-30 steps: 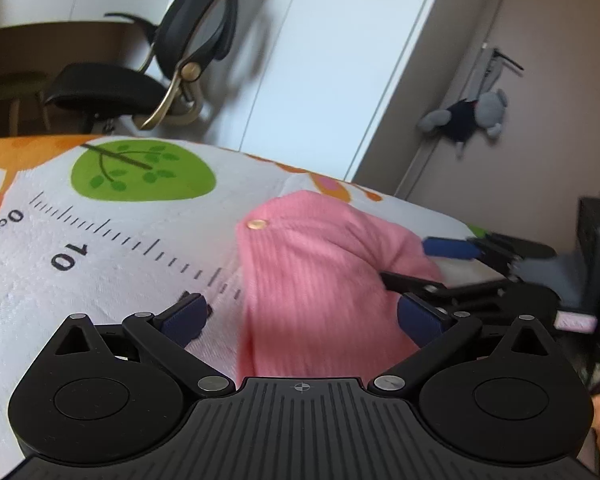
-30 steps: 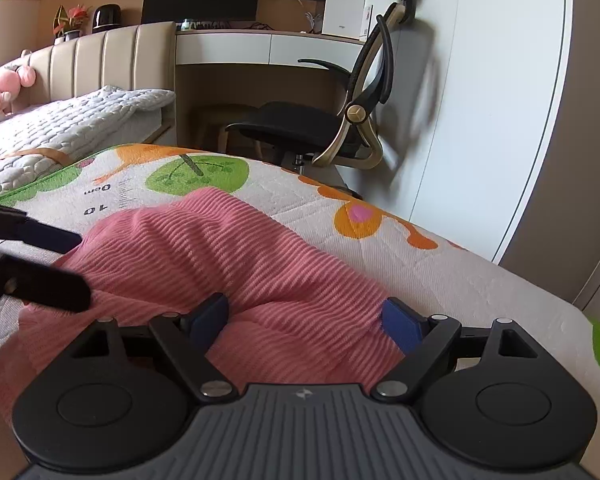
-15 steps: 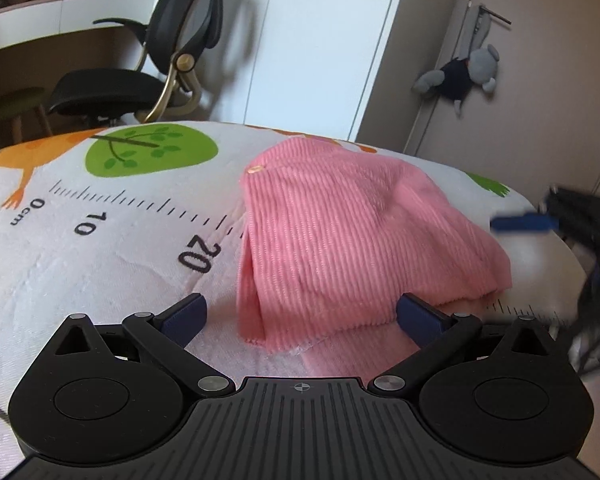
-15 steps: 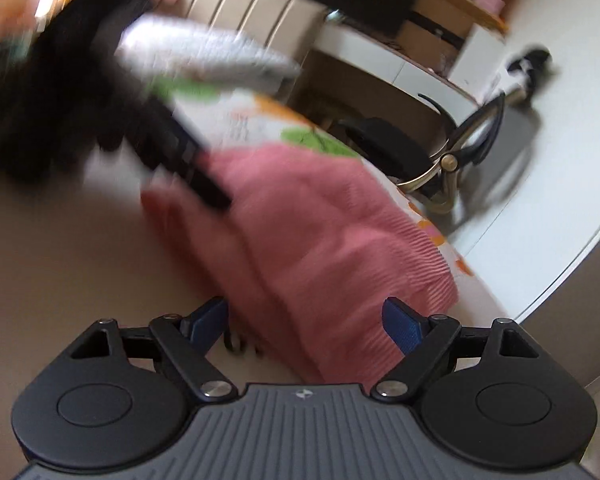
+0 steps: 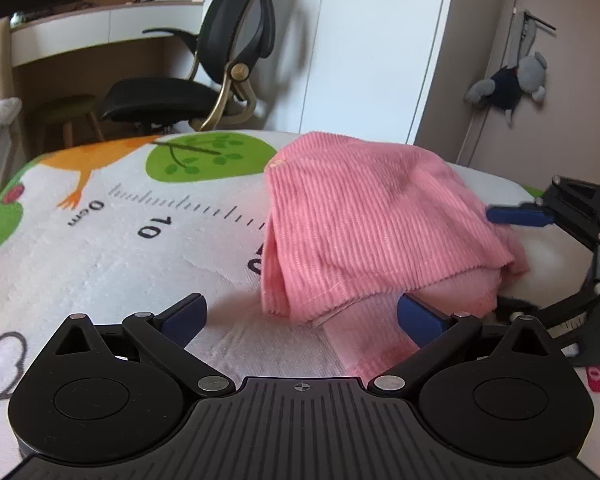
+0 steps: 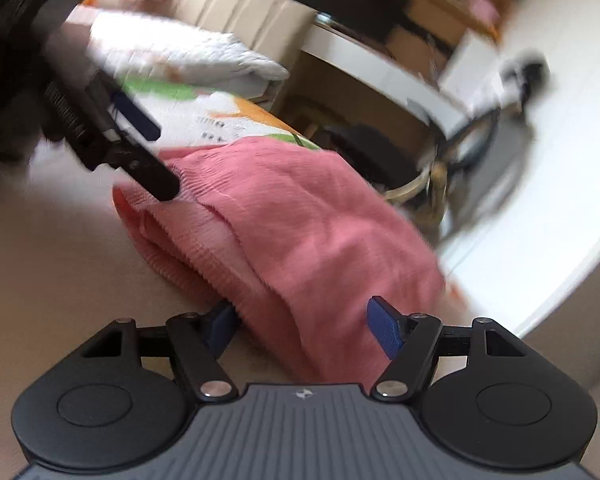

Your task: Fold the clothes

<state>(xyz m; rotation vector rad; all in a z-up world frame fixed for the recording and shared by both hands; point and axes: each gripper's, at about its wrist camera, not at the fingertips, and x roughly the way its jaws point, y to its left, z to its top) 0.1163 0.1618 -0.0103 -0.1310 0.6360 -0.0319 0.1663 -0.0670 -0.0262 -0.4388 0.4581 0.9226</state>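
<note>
While both grippers hover close, the scene reads as follows.

Garment: a pink ribbed knit garment (image 5: 364, 216) lies folded into a rough mound of several layers on the play mat (image 5: 100, 264); the top layer has a stitched hem along its near edge, and a paler pink inner layer shows beneath it. A small pale button or tag sits near the upper left corner of the fold; I cannot tell which.

Garment texture: fine vertical ribs, soft and slightly bulging, with the left edge folded over on itself.

Surface: a white padded mat printed with a ruler scale, a green tree, an orange shape and a ladybird.

Left gripper (image 5: 300, 316): fingers spread wide and empty, just in front of the garment's near edge; the right blue pad (image 5: 416, 316) sits at the paler lower layer.

Right gripper (image 6: 304, 324): fingers spread wide, straddling the near end of the garment without pinching it; fabric lies between the blue pads. In the left wrist view it shows at the garment's right side (image 5: 548, 248).

Right wrist view: strongly blurred, so fine detail is unclear.

Background: a black office chair (image 5: 204, 80), a white wardrobe (image 5: 372, 40), and a grey plush toy (image 5: 512, 80) hanging on the door.
</note>
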